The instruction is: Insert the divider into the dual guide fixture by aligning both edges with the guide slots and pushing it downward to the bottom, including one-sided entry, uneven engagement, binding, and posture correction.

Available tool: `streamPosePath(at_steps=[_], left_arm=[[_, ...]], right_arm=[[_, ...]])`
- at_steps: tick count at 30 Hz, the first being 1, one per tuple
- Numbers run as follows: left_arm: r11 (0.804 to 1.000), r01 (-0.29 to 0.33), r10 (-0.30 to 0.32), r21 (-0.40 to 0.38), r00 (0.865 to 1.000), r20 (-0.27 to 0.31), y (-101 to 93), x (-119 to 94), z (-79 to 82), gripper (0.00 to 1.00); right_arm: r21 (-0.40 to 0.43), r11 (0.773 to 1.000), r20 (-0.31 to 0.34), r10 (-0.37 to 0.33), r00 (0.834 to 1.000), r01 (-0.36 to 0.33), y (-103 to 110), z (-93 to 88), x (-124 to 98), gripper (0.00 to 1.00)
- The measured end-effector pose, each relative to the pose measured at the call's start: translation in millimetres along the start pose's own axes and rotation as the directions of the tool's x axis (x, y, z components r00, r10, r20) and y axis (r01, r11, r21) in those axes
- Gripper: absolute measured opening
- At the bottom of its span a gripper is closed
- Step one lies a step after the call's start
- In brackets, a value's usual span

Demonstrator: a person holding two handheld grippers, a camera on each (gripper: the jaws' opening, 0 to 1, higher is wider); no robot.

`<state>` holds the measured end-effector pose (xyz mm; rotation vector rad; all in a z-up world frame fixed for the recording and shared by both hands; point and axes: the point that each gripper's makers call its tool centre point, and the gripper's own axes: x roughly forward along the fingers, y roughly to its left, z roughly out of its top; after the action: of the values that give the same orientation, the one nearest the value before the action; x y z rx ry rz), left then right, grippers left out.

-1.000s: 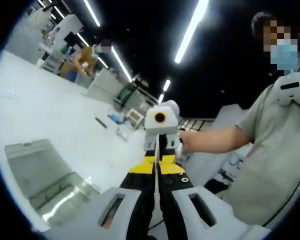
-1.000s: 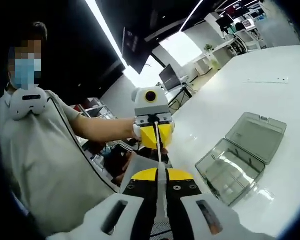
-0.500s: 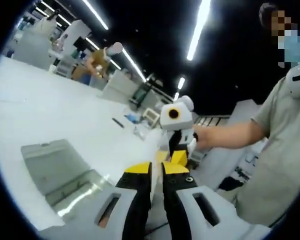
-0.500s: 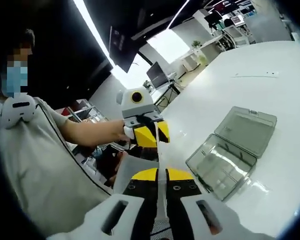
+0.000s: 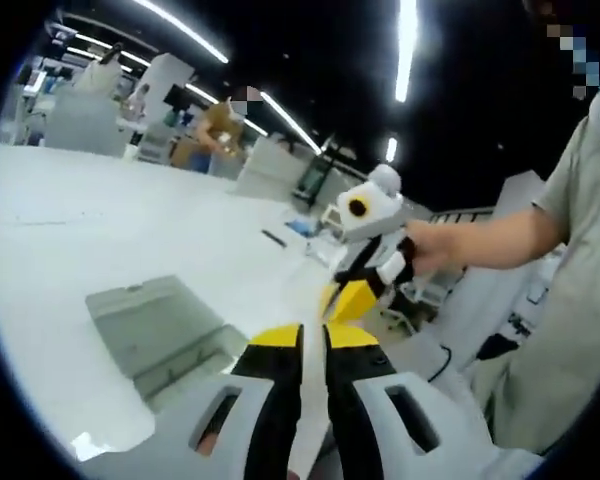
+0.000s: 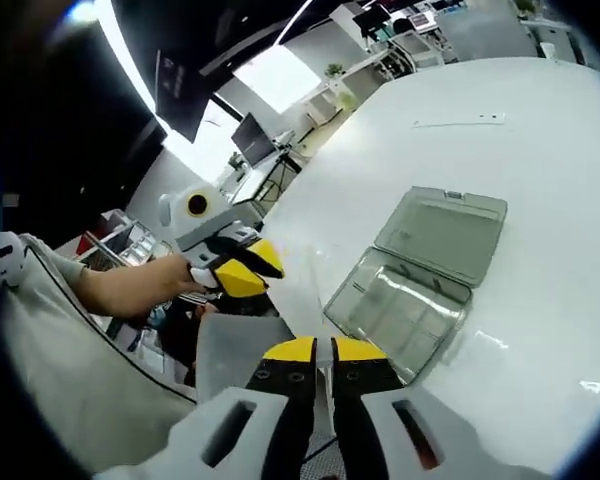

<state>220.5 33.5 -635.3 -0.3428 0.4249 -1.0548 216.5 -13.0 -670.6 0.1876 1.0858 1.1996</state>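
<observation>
My left gripper (image 5: 313,335) rises from the bottom of the left gripper view with its yellow-tipped jaws a little apart. White shows through the gap, and I cannot tell whether it is table or plate. The clear hinged fixture box (image 5: 165,335) lies open on the white table (image 5: 70,230) just left of those jaws. In the right gripper view the box (image 6: 415,280) sits ahead and to the right of my right gripper (image 6: 325,348), whose jaws show a narrow dark gap. I cannot make out the thin divider. The left gripper (image 6: 255,268) appears there with jaws spread, and the right gripper (image 5: 348,300) shows in the left view.
The person holding the grippers stands off the table's edge: a forearm (image 5: 490,240) and a grey shirt (image 5: 570,330). Small items (image 5: 280,238) lie far back on the table. Another person (image 5: 220,125) stands at distant benches. A paper strip (image 6: 460,122) lies beyond the box.
A second ago both grippers were shut on the thin divider stretched between them. The left jaws then parted, the grippers drew apart, and both views swung toward the box.
</observation>
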Motion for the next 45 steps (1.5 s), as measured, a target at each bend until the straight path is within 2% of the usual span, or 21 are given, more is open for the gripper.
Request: streamPosePath(at_steps=[6,7,9,12,14,15,17,19,20,22,29,31,32,34,37,38,40,45], left_arm=[[0.996,-0.066,0.068,0.054,0.997,-0.034,3.4,-2.9,-11.3,0.05],[0.995,-0.081,0.084,0.066,0.996,-0.039,4.5,-3.2,-13.1,0.05],[0.988,-0.116,0.123,0.104,0.991,-0.058,8.4,-4.2,-17.5,0.05],[0.979,-0.147,0.158,0.139,0.985,-0.070,11.0,-5.3,-21.4,0.08],[0.977,-0.156,0.168,0.144,0.983,-0.077,10.1,-6.1,-24.1,0.07],[0.975,-0.166,0.178,0.146,0.981,-0.077,10.4,-7.2,-25.1,0.07],[0.972,-0.180,0.194,0.151,0.978,-0.082,12.0,-9.1,-28.0,0.07],[0.968,-0.199,0.213,0.153,0.974,-0.080,12.6,-11.3,-29.2,0.07],[0.966,-0.206,0.220,0.156,0.972,-0.080,13.2,-12.0,-29.8,0.07],[0.960,-0.228,0.244,0.164,0.966,-0.087,15.2,-14.4,-32.6,0.07],[0.936,-0.300,0.319,0.185,0.944,-0.083,22.0,-22.5,-39.1,0.07],[0.934,-0.306,0.325,0.185,0.942,-0.085,22.0,-23.5,-40.7,0.07],[0.932,-0.312,0.332,0.183,0.940,-0.085,22.3,-24.2,-41.4,0.07],[0.930,-0.319,0.338,0.183,0.938,-0.083,22.8,-25.2,-42.8,0.07],[0.928,-0.329,0.346,0.173,0.935,-0.078,22.2,-25.8,-44.8,0.07],[0.927,-0.332,0.349,0.173,0.934,-0.079,21.9,-25.7,-45.8,0.07],[0.926,-0.335,0.352,0.174,0.933,-0.078,21.6,-25.7,-46.7,0.07],[0.920,-0.343,0.363,0.190,0.928,-0.079,20.6,-25.1,-47.7,0.07]], right_arm=[[0.010,0.998,-0.033,-0.069,0.997,0.069,-7.6,2.0,2.2,0.00],[0.026,0.994,-0.043,-0.104,0.994,0.105,-12.1,1.5,2.5,0.00],[0.032,0.992,-0.054,-0.118,0.992,0.120,-12.7,1.9,4.6,0.00],[0.044,0.985,-0.091,-0.165,0.982,0.169,-16.0,-0.2,7.2,0.00],[0.092,0.974,-0.102,-0.199,0.975,0.209,-20.2,0.2,8.3,0.00],[0.087,0.974,-0.107,-0.200,0.974,0.209,-20.2,0.3,9.5,0.00],[0.080,0.963,-0.130,-0.245,0.961,0.257,-26.0,-0.7,10.4,0.00],[0.090,0.961,-0.137,-0.247,0.959,0.261,-25.3,0.5,13.8,0.00],[0.100,0.955,-0.148,-0.263,0.953,0.279,-26.9,-0.1,14.0,0.00],[0.096,0.948,-0.164,-0.285,0.944,0.303,-30.0,-0.8,15.2,0.00],[0.166,0.910,-0.206,-0.346,0.915,0.381,-40.1,-2.0,19.0,0.00],[0.186,0.897,-0.205,-0.364,0.909,0.401,-43.2,-0.6,20.3,0.00],[0.214,0.894,-0.204,-0.353,0.913,0.394,-41.5,0.0,22.9,0.00],[0.214,0.884,-0.211,-0.373,0.903,0.415,-45.0,0.2,24.5,0.00],[0.233,0.874,-0.227,-0.377,0.898,0.426,-49.5,-0.2,28.8,0.00],[0.243,0.864,-0.226,-0.391,0.892,0.440,-51.7,0.9,29.1,0.00],[0.229,0.860,-0.238,-0.405,0.883,0.456,-52.8,0.3,30.4,0.00],[0.240,0.849,-0.257,-0.412,0.874,0.471,-54.2,0.2,34.5,0.00]])
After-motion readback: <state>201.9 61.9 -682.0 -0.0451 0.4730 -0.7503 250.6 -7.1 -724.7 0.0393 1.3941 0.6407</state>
